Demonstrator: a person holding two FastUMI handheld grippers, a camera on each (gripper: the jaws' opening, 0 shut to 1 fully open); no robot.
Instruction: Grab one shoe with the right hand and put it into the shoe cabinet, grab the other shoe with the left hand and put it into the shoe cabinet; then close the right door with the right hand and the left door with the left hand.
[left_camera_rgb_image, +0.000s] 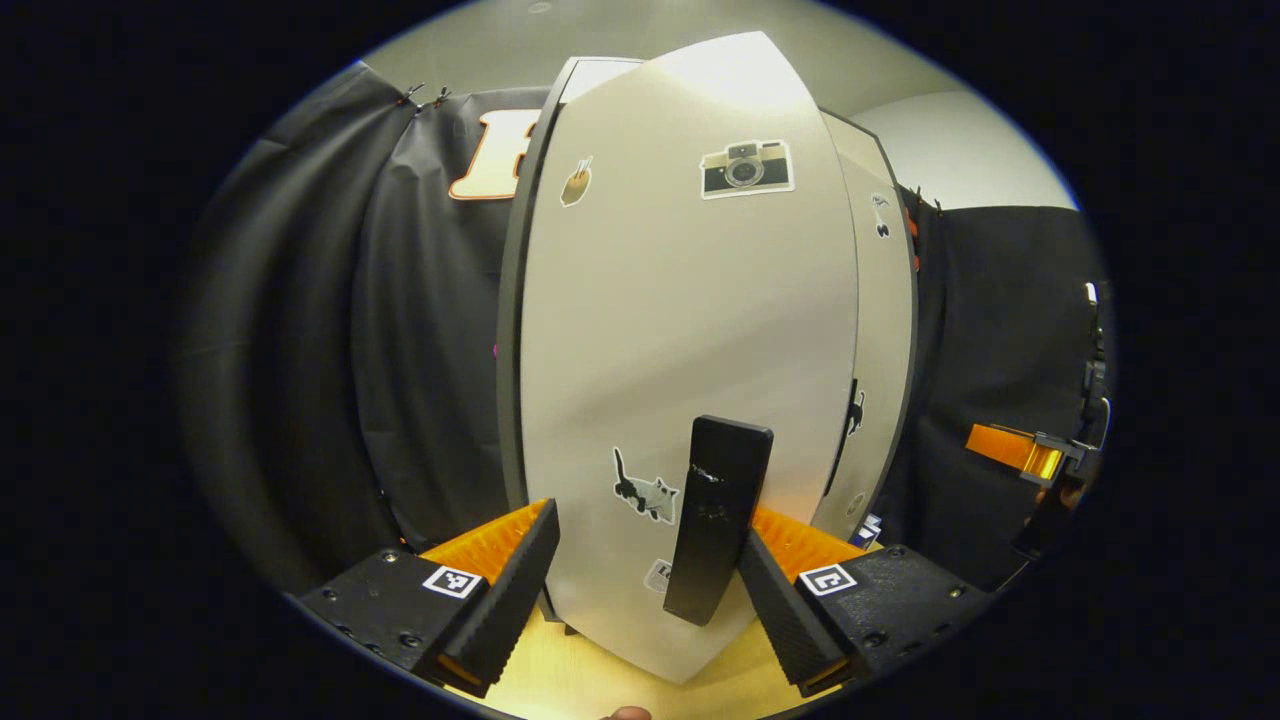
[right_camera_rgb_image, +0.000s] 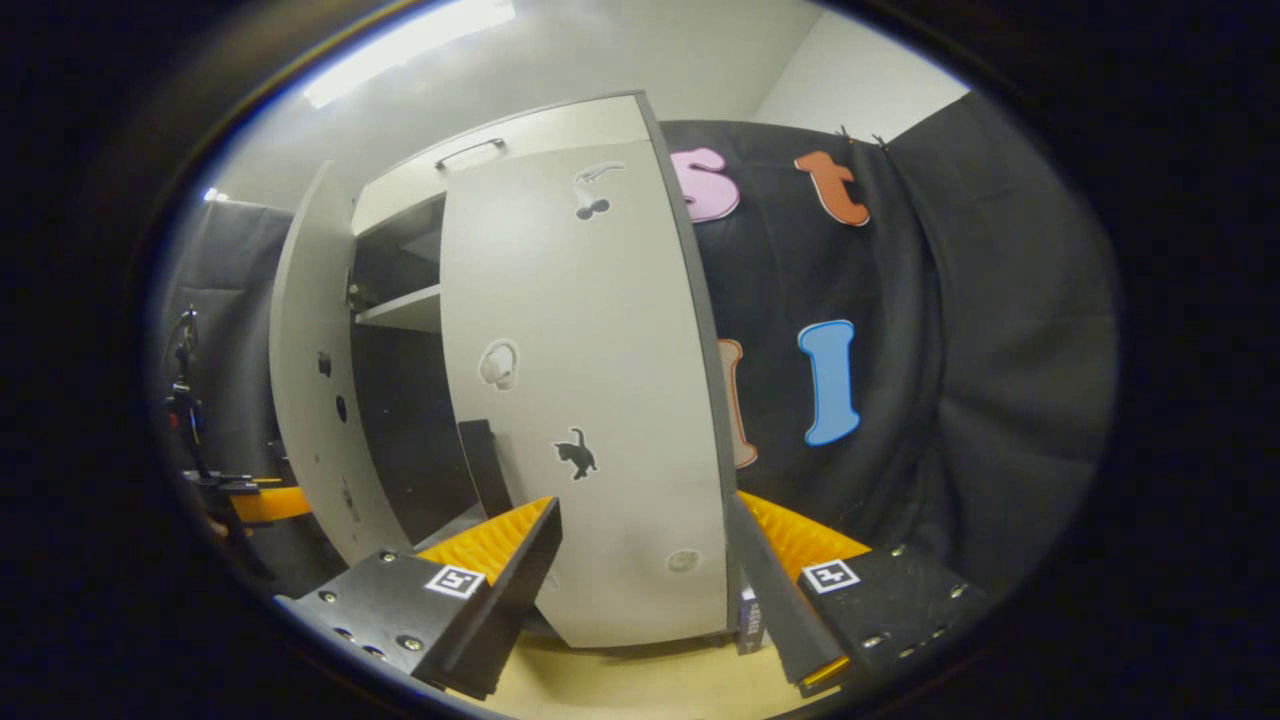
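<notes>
We judge the left door (left_camera_rgb_image: 690, 330), ajar before our spread, empty left tongs (left_camera_rgb_image: 645, 590), a light, stiff, smooth panel best pushed near its black handle (left_camera_rgb_image: 718, 515), while the right tongs (right_camera_rgb_image: 645, 580), also apart, face the right door (right_camera_rgb_image: 585, 400).

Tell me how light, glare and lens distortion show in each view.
Left gripper view: glare washes out the top of the left door, its straight edges bulge barrel-like, and the handle throws a soft shadow. Right gripper view: a ceiling light streaks bright, the right door bows, and the cabinet interior stays dark.
</notes>
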